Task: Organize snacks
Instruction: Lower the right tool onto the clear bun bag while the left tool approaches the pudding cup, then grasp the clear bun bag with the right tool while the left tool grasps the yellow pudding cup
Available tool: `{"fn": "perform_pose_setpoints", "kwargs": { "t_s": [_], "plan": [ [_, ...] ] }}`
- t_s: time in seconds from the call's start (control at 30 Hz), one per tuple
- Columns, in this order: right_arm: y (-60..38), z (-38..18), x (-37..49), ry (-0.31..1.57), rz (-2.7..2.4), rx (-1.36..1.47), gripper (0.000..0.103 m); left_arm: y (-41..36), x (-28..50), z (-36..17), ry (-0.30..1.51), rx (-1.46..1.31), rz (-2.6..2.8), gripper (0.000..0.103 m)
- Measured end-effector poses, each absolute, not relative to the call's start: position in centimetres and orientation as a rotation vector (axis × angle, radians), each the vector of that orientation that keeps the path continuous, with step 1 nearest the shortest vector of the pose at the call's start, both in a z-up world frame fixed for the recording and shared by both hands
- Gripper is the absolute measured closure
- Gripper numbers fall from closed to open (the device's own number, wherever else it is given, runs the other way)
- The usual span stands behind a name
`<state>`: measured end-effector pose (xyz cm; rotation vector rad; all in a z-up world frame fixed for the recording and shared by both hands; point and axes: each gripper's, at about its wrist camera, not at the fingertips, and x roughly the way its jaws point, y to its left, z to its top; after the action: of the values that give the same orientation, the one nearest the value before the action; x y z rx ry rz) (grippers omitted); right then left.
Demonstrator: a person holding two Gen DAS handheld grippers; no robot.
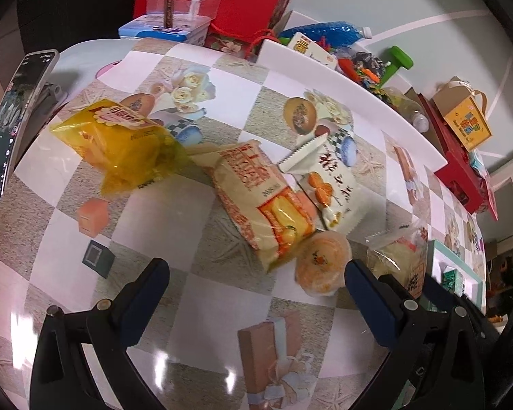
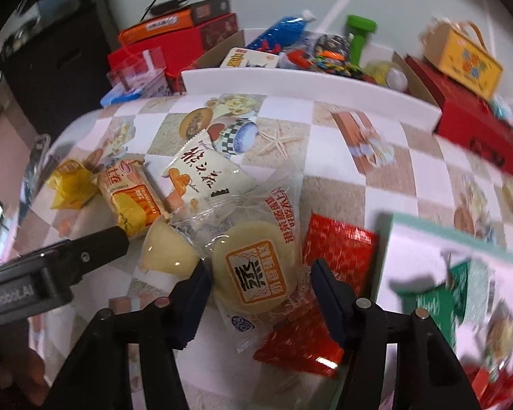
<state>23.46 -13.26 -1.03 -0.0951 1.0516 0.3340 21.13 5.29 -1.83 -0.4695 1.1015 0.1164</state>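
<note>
the right gripper (image 2: 260,282) points steeply down at the table (image 2: 342,184), and its jaws sit on either side of a round pale bun in a clear wrapper (image 2: 254,275); the dark pads look to be at the wrapper's edges, but whether they press it i cannot tell. under and beside that bun lies a shiny red packet (image 2: 338,256), and just left of it a pale jelly cup (image 2: 166,251). further back on the chequered cloth lie a white packet with black script (image 2: 205,174), an orange-and-cream cake packet (image 2: 130,198) and a yellow bag (image 2: 70,184), in a loose row. a shallow tray with a pale green rim (image 2: 461,230) sits at the right with a green packet (image 2: 451,290) in it. the left gripper (image 1: 256,280) hangs over bare cloth with its jaws wide apart and nothing between them; its right finger stands just beside the jelly cup (image 1: 321,263). a white box wall (image 2: 307,85) runs along the far edge, with red boxes (image 2: 475,126) and clutter behind it
</note>
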Motion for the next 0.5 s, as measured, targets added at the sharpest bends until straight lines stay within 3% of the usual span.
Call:
{"fn": "perform_pose_setpoints", "kwargs": {
  "t_s": [0.5],
  "plan": [
    [-16.6,-0.6,21.5,1.076,0.347,0.079,0.046,1.4,22.1,-2.0,1.12,-0.385,0.02,0.003]
  ]
}}
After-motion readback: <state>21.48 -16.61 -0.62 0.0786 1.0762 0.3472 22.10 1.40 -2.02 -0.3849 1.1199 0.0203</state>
